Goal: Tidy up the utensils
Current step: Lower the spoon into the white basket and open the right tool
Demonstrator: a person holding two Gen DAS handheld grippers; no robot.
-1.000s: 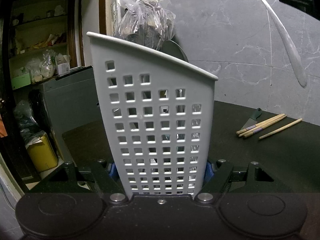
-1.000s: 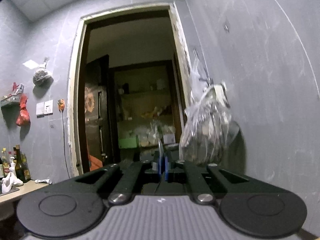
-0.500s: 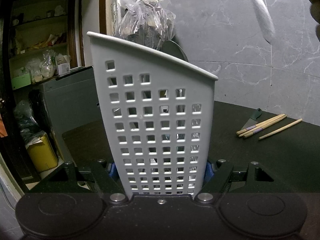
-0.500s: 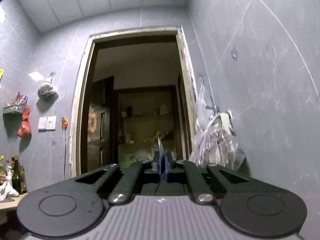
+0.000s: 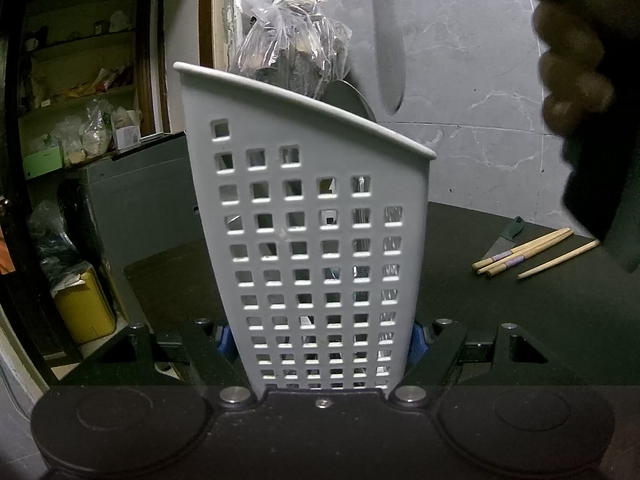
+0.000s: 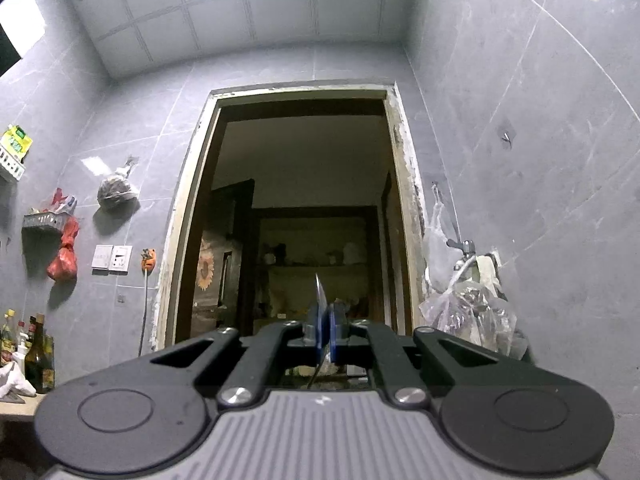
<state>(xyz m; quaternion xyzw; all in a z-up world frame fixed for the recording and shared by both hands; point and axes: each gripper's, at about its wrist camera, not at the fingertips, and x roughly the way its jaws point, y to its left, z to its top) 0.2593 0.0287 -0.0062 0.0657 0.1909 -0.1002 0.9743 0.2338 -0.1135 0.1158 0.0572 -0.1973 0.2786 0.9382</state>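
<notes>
My left gripper (image 5: 322, 338) is shut on a white perforated utensil holder (image 5: 316, 240), which stands upright on the dark table (image 5: 520, 312); metal utensils show through its holes. A blurred metal utensil (image 5: 387, 40) hangs tip-down just above the holder's rim at its back right. My right gripper (image 6: 326, 332) is shut on that thin metal utensil (image 6: 319, 292), seen edge-on between the blue pads, and is tilted up toward the doorway. A hand (image 5: 576, 52) holding the right gripper fills the upper right of the left wrist view.
Several wooden chopsticks (image 5: 524, 252) and a green-handled knife (image 5: 505, 238) lie on the table at right. A plastic bag (image 5: 292, 40) hangs on the grey tiled wall behind the holder. An open doorway (image 6: 308, 220) leads to shelves. Bottles (image 6: 36, 352) stand far left.
The utensil in my right gripper has swung left and come down over the holder's rim. The right wrist view has tilted further upward. The left gripper and holder have not moved.
</notes>
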